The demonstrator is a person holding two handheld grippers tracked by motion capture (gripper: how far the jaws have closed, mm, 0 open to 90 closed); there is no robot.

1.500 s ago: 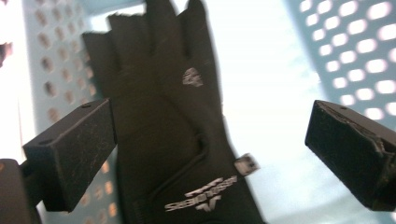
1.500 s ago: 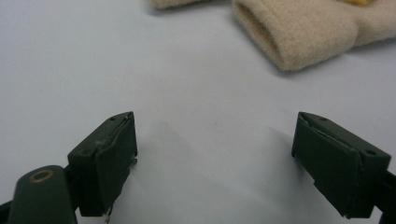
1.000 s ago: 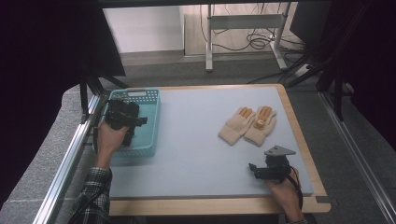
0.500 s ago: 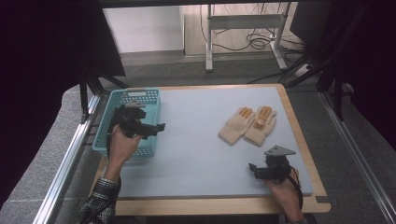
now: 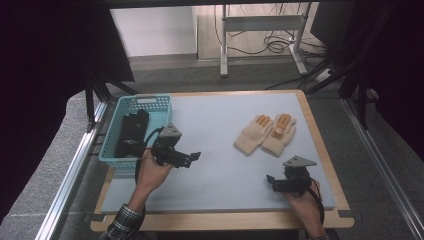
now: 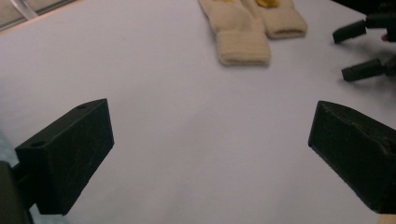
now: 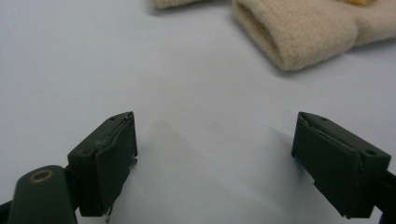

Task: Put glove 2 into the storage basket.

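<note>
A pair of cream knitted gloves [image 5: 266, 134] with orange-yellow fingertips lies side by side on the right half of the pale mat [image 5: 220, 150]. Their cuffs also appear in the left gripper view [image 6: 252, 28] and the right gripper view [image 7: 299, 32]. A black item [image 5: 131, 132] rests in the teal basket [image 5: 160, 102] at the table's left. My left gripper [image 5: 192, 159] hovers just right of the basket, open and empty, pointing right toward the gloves. My right gripper [image 5: 271, 182] stands open and empty near the front right, below the gloves.
The wooden table edge [image 5: 220, 220] runs along the front and right of the mat. A metal rail [image 5: 75, 170] lines the table's left side. A desk frame and cables [image 5: 260, 40] stand on the floor beyond the table.
My left gripper has left the basket and moved right over the mat, empty; the black item stays in the basket. The right gripper has not moved.
</note>
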